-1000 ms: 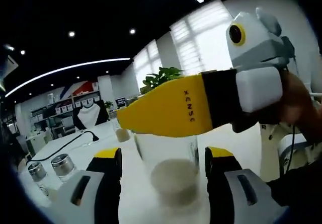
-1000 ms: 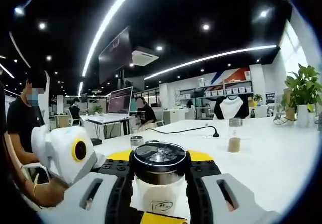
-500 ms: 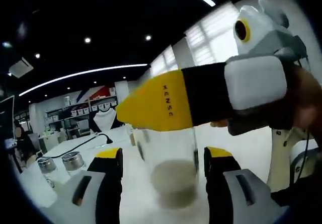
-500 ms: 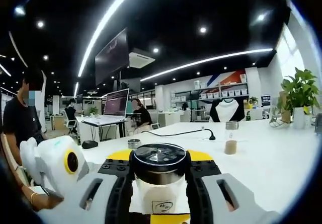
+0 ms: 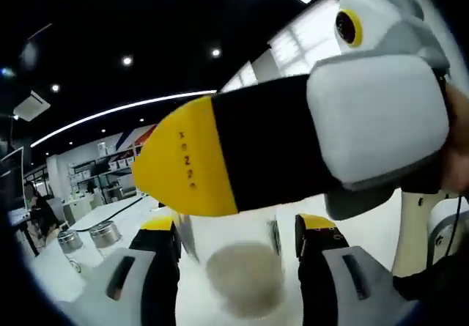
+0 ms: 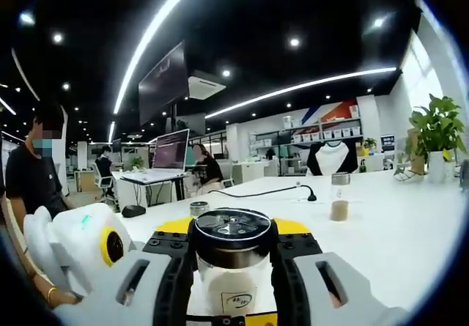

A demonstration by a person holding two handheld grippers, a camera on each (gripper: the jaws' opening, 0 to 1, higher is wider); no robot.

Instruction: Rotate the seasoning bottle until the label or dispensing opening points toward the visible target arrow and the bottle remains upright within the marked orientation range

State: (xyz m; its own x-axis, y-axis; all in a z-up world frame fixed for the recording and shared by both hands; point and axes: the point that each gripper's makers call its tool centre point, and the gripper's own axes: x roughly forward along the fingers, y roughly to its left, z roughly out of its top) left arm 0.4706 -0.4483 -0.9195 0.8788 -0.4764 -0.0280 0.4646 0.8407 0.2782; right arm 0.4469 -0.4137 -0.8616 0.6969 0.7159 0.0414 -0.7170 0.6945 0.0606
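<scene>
In the left gripper view, the left gripper (image 5: 236,267) has its yellow-tipped jaws on either side of the clear glass seasoning bottle with pale powder in its base (image 5: 238,267), low in the middle of the view. The jaws look tight on the glass, though blur keeps me from being sure. The right gripper (image 5: 293,143), yellow-tipped and black, crosses above it. Two more small steel-capped jars (image 5: 105,233) stand far left on the white table (image 5: 370,220).

In the right gripper view, the right gripper (image 6: 233,264) is clamped on the neck of the seasoning bottle (image 6: 233,267) below its black grinder cap (image 6: 232,227), with the bottle upright. No target arrow is visible, so alignment can't be judged; I'd say the turn is in progress. One powder-filled jar (image 6: 339,196) stands on the table beyond, one capped jar (image 6: 198,208) nearer, and the left gripper (image 6: 88,242) sits at lower left.
</scene>
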